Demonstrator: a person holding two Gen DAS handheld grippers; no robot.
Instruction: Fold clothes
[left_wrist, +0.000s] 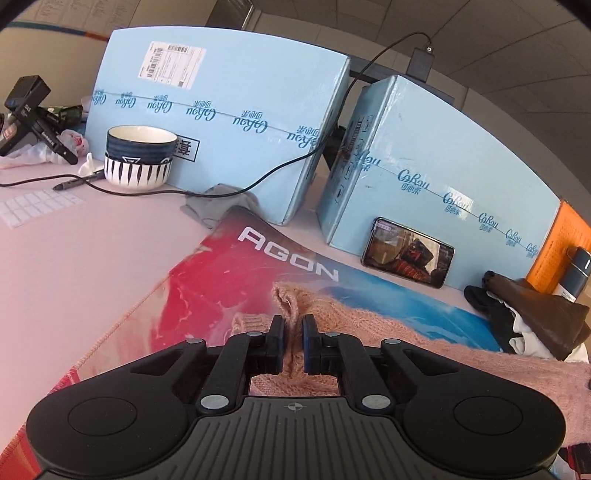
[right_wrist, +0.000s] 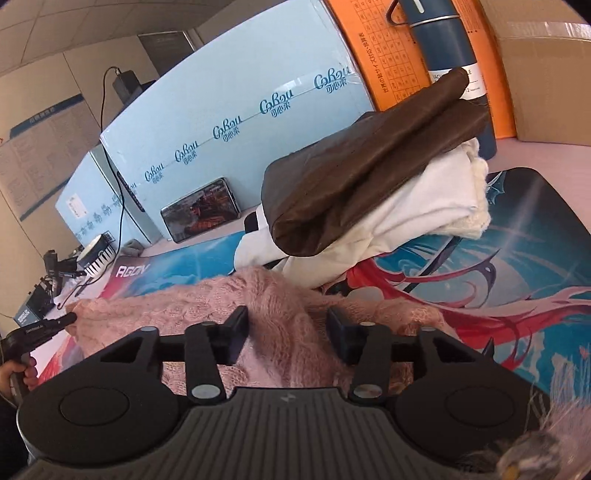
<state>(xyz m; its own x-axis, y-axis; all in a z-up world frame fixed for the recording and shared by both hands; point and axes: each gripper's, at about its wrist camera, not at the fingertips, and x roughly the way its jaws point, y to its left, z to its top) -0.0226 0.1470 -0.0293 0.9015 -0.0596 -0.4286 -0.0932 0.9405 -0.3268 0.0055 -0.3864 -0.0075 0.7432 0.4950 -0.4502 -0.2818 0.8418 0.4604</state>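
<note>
Big AGON desk mat (left_wrist: 192, 280) covers the table, with the fuzzy pink sweater (right_wrist: 207, 306) spread across it. Left hand-held gripper (left_wrist: 293, 326) is pinched tight on a sweater fold; right hand-held gripper (right_wrist: 288, 332) sits about half open, straddling the knit without squeezing.

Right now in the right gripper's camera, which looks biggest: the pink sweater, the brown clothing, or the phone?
1. pink sweater, though it's nearest the camera
2. brown clothing
3. phone
</note>
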